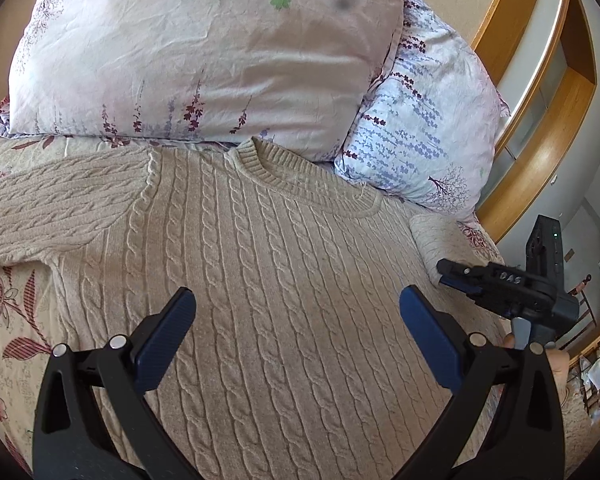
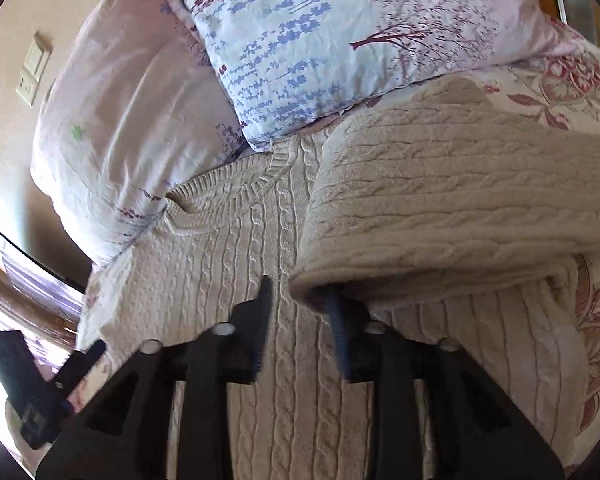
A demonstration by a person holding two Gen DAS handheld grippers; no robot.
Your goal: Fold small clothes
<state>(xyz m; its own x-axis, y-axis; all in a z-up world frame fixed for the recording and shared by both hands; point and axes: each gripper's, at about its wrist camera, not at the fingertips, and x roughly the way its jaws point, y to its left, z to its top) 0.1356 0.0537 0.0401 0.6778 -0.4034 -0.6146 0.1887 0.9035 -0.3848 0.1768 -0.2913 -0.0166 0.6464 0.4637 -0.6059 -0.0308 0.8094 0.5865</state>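
Beige cable-knit sweater [image 1: 268, 272] spread flat on the bed's floral bedspread [image 1: 8, 320], neckline toward the head of the bed, collar just touching the pillows. One sleeve [image 1: 52, 208] stretched out sideways toward the bed's left edge. Other sleeve [image 2: 452, 208] lifted and doubled back over the sweater's body near the right edge of the bed.

Left gripper [image 1: 296, 328] poised above the sweater's chest, blue pads spread wide, nothing between them.

Right gripper [image 2: 300, 320] partly parted, its right-hand finger tucked under the folded edge of the lifted sleeve, its left-hand finger bare over the knit; hard to tell whether the cloth is actually pinched. Seen from the left wrist view at the sweater's right side [image 1: 496, 284], fingers looking close together.

Pale pink pillow [image 1: 204, 52] against the head of the bed, blue-flowered pillow [image 1: 420, 128] just beside it, overlapping its edge. Wooden-trimmed frame [image 1: 540, 92] beyond the right side of the bed.
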